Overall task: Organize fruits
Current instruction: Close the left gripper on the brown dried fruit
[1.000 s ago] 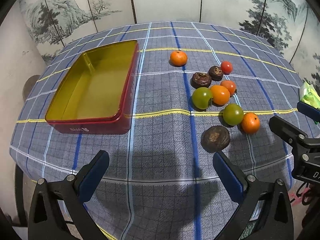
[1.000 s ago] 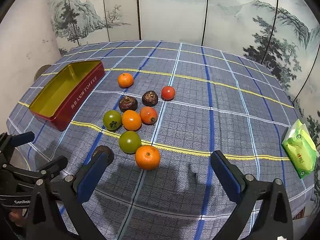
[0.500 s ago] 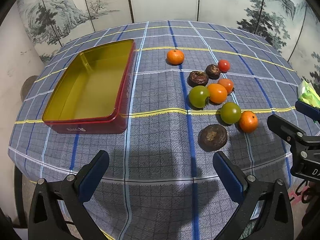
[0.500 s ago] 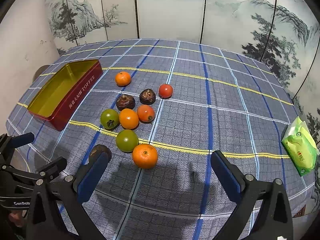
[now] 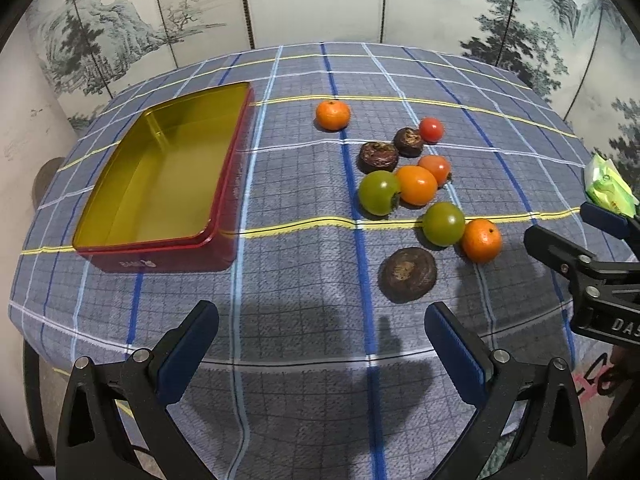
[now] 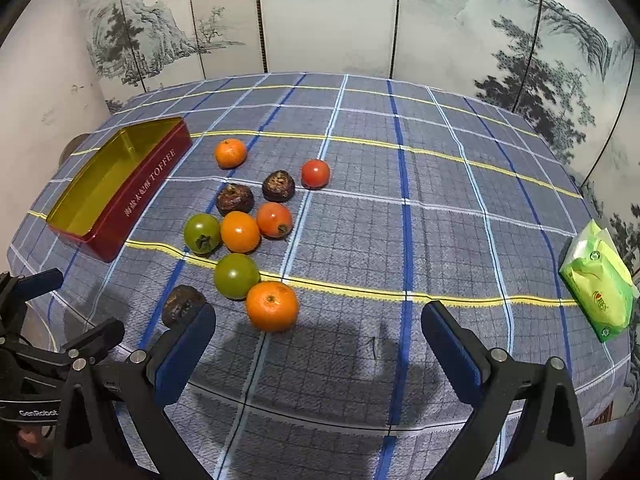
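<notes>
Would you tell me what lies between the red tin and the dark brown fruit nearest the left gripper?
Only bare checked cloth lies between the red tin and that dark fruit, seen clearly in the left wrist view.

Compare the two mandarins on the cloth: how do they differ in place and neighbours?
The near mandarin lies by the grippers' edge of the cloth; the far mandarin lies farthest back among the fruit. The near one touches a green tomato; the far one lies alone. The far one is closer to the tin. Both are orange, round and not yet in the tin.
</notes>
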`<act>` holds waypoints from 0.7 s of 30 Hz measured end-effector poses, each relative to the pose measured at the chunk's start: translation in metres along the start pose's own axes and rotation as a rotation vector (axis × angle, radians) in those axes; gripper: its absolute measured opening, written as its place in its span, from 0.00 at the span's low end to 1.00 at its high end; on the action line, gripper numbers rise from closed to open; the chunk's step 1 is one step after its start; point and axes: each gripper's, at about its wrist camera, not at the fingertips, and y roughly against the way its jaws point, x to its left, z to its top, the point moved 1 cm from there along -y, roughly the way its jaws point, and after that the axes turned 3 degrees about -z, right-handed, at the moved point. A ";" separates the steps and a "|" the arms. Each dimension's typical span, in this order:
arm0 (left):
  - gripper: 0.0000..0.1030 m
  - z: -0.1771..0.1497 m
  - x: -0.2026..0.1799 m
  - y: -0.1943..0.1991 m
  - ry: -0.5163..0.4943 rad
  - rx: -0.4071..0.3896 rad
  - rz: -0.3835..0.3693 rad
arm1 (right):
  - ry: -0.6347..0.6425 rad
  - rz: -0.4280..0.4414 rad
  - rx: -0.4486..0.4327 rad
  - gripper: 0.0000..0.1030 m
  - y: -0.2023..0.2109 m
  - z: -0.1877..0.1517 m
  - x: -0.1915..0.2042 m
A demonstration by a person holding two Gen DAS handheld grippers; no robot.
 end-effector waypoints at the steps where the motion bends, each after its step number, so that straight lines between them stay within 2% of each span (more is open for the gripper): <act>1: 0.98 0.000 0.000 0.000 -0.001 0.000 -0.006 | -0.003 -0.003 0.002 0.99 -0.001 -0.001 -0.001; 15: 0.71 0.001 -0.024 -0.023 -0.051 0.065 -0.131 | -0.104 -0.023 0.039 0.99 -0.017 -0.020 -0.043; 21: 0.62 0.006 -0.032 -0.036 -0.069 0.088 -0.164 | -0.087 -0.031 0.063 0.99 -0.029 -0.027 -0.044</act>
